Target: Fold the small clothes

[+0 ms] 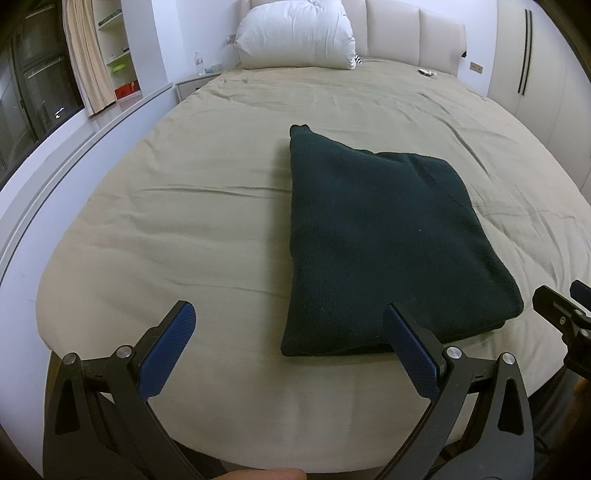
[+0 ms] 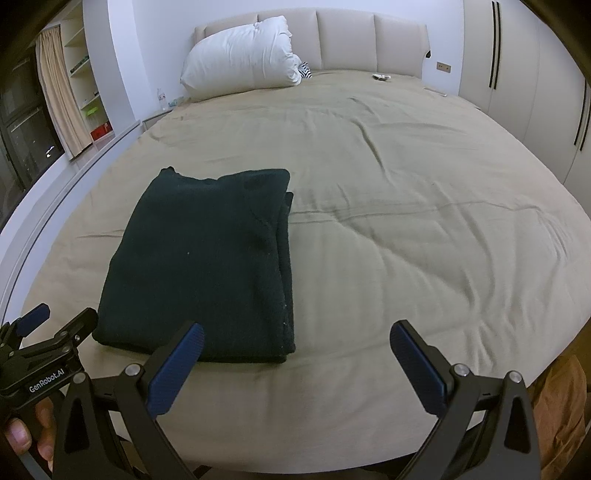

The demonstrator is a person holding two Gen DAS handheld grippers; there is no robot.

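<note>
A dark green knit garment (image 1: 380, 240) lies folded into a thick rectangle on the beige bedspread (image 1: 184, 206), near the foot of the bed. In the right wrist view the same garment (image 2: 207, 258) sits left of centre, with its stacked edges along its right side. My left gripper (image 1: 290, 314) is open, held back from the garment's near edge, nothing between its blue pads. My right gripper (image 2: 295, 334) is open too, just right of the garment's near corner and clear of it. Each gripper also shows at the edge of the other's view: the right gripper (image 1: 565, 306) and the left gripper (image 2: 55, 325).
A white pillow (image 1: 295, 35) leans on the padded headboard (image 2: 347, 40). A small striped item (image 2: 306, 70) lies beside it. A nightstand with a bottle (image 1: 199, 63) stands left of the bed. Shelves and a curtain are on the left, wardrobe doors (image 2: 517, 66) on the right.
</note>
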